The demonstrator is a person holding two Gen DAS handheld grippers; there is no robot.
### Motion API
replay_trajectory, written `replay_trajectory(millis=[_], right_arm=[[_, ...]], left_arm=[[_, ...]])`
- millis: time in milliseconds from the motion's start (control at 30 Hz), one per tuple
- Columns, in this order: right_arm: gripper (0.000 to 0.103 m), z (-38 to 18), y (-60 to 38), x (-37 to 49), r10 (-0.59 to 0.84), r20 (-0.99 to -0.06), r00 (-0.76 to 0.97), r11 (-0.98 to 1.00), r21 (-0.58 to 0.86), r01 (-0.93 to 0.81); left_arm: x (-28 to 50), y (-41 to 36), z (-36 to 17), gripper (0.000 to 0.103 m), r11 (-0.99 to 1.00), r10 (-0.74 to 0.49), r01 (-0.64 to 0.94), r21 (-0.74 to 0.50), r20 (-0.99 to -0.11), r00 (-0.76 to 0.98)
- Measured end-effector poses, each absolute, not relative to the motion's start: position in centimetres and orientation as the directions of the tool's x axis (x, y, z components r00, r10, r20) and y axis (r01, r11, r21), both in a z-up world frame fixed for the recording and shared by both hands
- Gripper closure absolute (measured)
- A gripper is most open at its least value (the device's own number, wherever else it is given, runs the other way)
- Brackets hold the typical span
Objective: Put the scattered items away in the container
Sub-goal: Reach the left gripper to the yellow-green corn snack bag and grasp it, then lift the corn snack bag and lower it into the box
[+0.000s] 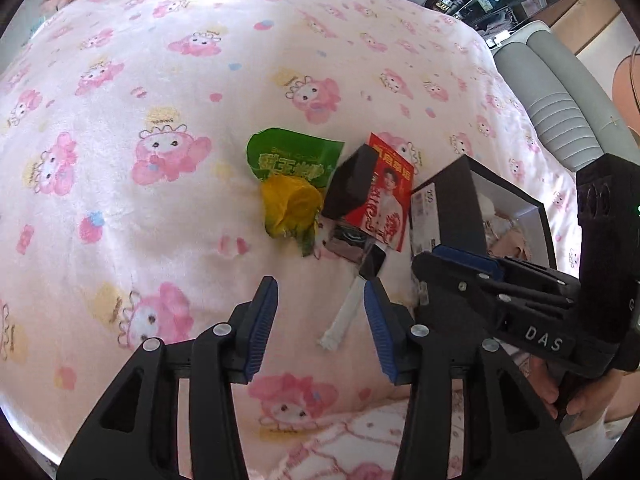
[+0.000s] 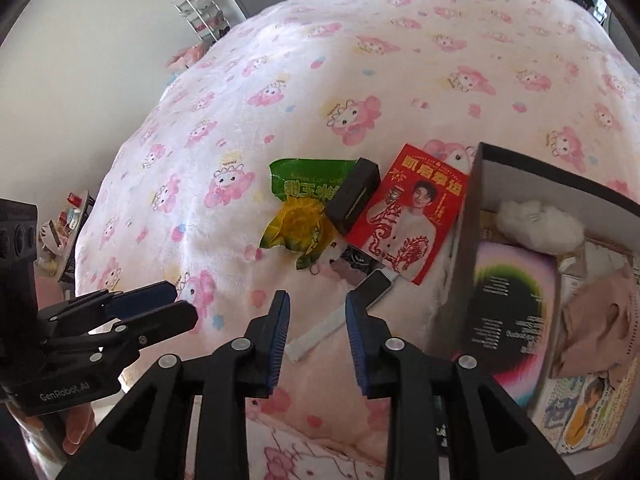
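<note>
Left gripper (image 1: 320,312) agape, right gripper (image 2: 318,314) agape, both empty

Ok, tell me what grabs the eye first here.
The pink cartoon-print blanket fills both views. At its middle lies a bright cluster: a green and yellow snack wrapper, a small black box and a red card. The open container, already partly filled, sits right of it.

A pink cartoon-rabbit print is covering the white blanket (image 1: 168,80), while a green-and-yellow wrapper (image 1: 290,184) is lying beside a red packet (image 1: 386,196) and a black box (image 2: 354,194).
</note>
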State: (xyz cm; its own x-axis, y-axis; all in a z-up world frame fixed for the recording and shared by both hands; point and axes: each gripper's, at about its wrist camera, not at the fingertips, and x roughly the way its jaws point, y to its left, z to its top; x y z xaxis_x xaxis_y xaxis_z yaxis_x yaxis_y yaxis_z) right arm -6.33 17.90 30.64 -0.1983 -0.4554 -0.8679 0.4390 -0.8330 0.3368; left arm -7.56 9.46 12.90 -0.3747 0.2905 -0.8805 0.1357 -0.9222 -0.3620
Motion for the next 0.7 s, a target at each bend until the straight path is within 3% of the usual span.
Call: replay_trajectory(millis=[167,467,500,533,700], right_arm=[[0.068,26.3,13.8,-10.3,-0.43,-0.896,-0.11,-0.849,0.36,0.387],[0.064,18.9,10.6,-13.3,-0.367,-0.93,-0.003,-0.879,0.345,0.33],[0.064,18.5,10.3,-13.6,-0.371,-0.929,0.0,-0.876,0.349,0.333],[0.064,18.3,9.9,-13.8,-0.383,-0.924,0.007,-0.868,0.363,0.338],[0.079,19.2,9.9,-13.3,-0.471,-0.882,0.022,-0.814,0.443,0.376]], left_arm=[[-13.2,6.6,6.3,0.056,-0.866,0.366,0.243,-0.437,-0.885,-0.287],[-16.3,5.1,-0.1,0.056,-0.686,0.591,0.302,-0.662,-0.749,-0.298],[-16.4,5.4,-0.3,0.061,-0.696,0.583,0.301,-0.652,-0.757,-0.294],[-16.3,5.5,-0.2,0.079,-0.689,0.58,0.308,-0.656,-0.754,-0.308],[-14.7,7.2,3.7,0.092,-0.772,0.488,0.25,-0.584,-0.797,-0.355]])
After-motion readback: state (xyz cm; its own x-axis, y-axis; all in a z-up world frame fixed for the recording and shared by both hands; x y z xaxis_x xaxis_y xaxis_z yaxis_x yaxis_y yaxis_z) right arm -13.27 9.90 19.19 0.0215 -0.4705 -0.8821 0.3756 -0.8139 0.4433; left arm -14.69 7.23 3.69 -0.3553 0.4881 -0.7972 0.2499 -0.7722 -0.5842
